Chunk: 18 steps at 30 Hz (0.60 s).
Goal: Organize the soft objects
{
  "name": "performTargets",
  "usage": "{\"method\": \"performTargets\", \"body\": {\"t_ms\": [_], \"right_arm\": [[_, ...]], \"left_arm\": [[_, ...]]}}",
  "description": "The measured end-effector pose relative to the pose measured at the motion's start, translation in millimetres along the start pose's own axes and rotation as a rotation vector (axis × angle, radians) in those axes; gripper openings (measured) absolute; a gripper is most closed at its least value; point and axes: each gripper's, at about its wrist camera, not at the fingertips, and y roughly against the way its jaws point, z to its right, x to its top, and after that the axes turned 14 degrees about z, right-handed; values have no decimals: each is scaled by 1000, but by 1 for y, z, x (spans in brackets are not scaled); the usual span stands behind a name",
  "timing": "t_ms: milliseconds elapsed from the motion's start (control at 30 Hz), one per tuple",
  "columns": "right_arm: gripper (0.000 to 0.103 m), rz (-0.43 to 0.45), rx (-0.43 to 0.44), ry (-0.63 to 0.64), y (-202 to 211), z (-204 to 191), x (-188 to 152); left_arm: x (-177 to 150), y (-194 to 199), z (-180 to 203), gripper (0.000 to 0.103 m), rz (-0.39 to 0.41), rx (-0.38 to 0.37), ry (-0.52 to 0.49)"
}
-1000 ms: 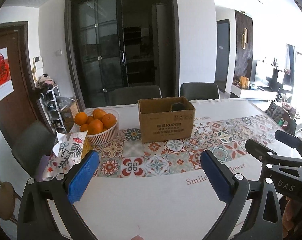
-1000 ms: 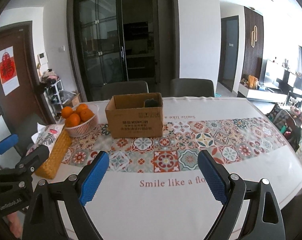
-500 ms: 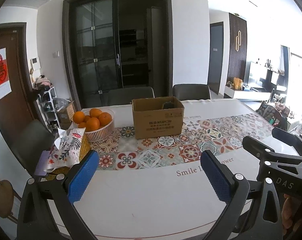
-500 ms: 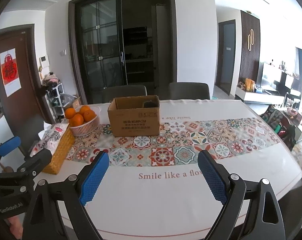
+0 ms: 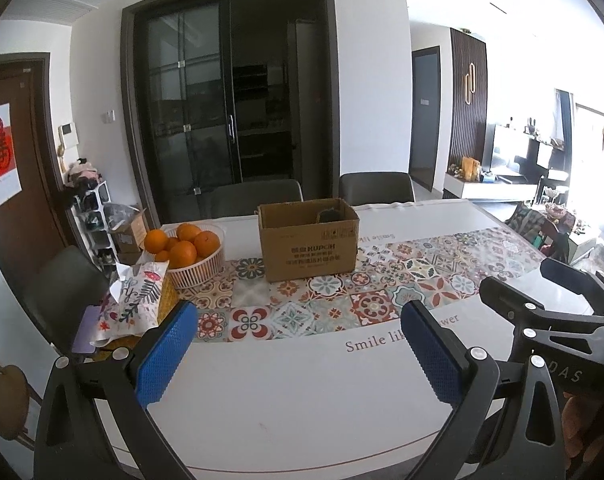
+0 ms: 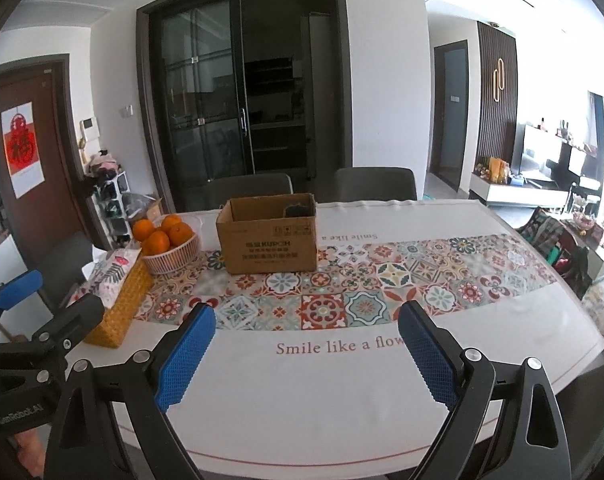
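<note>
An open cardboard box (image 5: 309, 242) (image 6: 269, 235) stands at the far middle of the table, on the patterned runner. A dark soft object (image 5: 331, 215) (image 6: 296, 210) shows just above its rim, inside. My left gripper (image 5: 298, 344) is open and empty over the near white part of the table. My right gripper (image 6: 307, 352) is open and empty too, well short of the box. Each gripper appears at the edge of the other's view.
A white basket of oranges (image 5: 190, 250) (image 6: 167, 240) sits left of the box. A tissue pack on a yellow woven holder (image 5: 136, 300) (image 6: 118, 294) lies near the left edge. Grey chairs (image 6: 376, 184) stand behind the table (image 6: 342, 392).
Both grippers have pulled back and risen from the table, so more of its near edge shows. Their jaws have stayed open and empty.
</note>
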Motion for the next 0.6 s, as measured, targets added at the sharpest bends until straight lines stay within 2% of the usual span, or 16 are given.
{"method": "performTargets", "body": {"t_ms": [600], "right_arm": [[94, 3, 2, 1, 2, -3, -1]], "left_arm": [[1, 5, -1, 103, 13, 3, 2]]}}
